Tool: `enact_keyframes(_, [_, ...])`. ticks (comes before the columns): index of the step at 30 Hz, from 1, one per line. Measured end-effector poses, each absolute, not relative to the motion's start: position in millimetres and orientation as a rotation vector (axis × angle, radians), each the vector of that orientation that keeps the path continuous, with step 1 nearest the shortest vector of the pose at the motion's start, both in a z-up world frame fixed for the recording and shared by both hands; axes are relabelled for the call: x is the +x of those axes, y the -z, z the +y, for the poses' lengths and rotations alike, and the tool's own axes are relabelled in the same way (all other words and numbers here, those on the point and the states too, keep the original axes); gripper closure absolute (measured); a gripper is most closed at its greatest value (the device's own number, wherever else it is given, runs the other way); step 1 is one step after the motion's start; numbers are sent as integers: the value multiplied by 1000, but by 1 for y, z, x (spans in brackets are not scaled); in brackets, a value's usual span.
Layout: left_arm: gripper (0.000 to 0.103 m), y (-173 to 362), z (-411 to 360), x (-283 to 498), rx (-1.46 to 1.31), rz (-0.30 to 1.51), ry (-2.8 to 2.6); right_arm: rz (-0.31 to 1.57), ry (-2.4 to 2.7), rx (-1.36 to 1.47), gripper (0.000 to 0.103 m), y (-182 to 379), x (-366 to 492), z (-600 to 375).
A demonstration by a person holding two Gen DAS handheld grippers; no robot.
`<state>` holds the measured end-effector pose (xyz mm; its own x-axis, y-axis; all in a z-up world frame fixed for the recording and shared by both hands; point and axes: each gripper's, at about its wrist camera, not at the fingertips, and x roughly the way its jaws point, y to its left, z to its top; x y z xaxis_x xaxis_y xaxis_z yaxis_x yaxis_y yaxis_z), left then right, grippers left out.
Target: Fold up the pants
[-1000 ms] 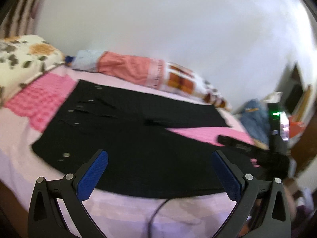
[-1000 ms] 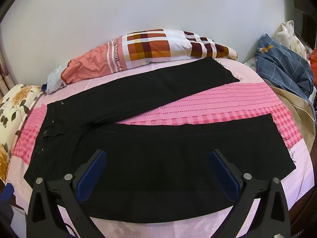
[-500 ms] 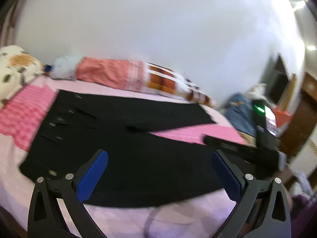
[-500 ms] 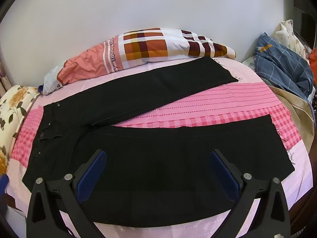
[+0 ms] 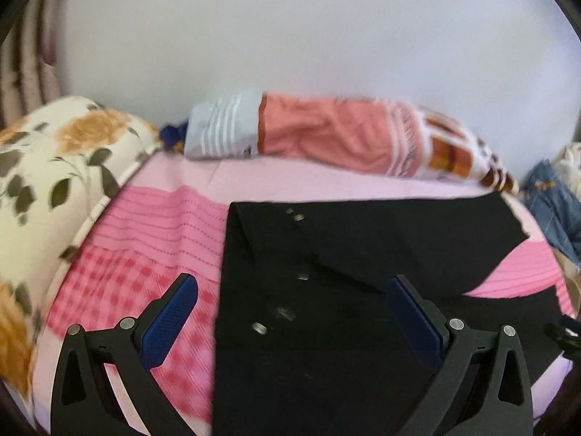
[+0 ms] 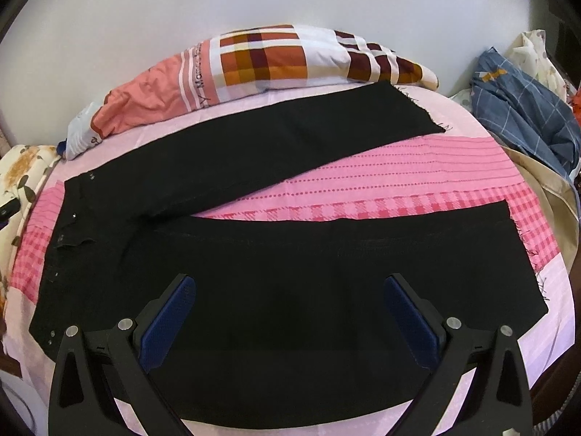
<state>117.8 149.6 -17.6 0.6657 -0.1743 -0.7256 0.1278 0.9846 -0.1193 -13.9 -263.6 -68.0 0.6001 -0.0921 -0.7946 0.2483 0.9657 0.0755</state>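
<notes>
Black pants (image 6: 276, 265) lie flat on a pink bed, legs spread in a V, waist at the left, frayed hems at the right. My right gripper (image 6: 288, 309) hovers open above the near leg, nothing between its blue pads. In the left wrist view the pants (image 5: 326, 290) show their waistband and metal buttons (image 5: 259, 328). My left gripper (image 5: 292, 314) is open above the waist end, its left finger over the pink sheet, its right finger over the black cloth. Neither gripper touches the fabric.
A rolled salmon and plaid blanket (image 6: 254, 61) lies along the wall behind the pants. A floral pillow (image 5: 47, 189) sits at the left. Blue checked clothes (image 6: 523, 109) are piled off the bed's right end. The pink sheet (image 6: 399, 192) shows between the legs.
The left gripper has swung left and closer, now facing the waistband and floral pillow instead of the leg area. The right gripper has drifted slightly; the pants have not moved.
</notes>
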Motion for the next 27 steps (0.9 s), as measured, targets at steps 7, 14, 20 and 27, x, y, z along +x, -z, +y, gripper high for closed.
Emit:
enact_keyframes(7, [0,56,162,198,-36,931,341,945,201,135,0,75,0,-251])
enact_keyframes(14, [0,79,175,257,5,975,404,985,206,113,0,82,10,-245])
enact_keyframes(20, [1,97,182,288,1,1016,425,992,201,92,0,82,15,-239])
enact_keyframes(27, [66,119,172,297,-21,1109,384,1010,209,74,0,84,19,-235])
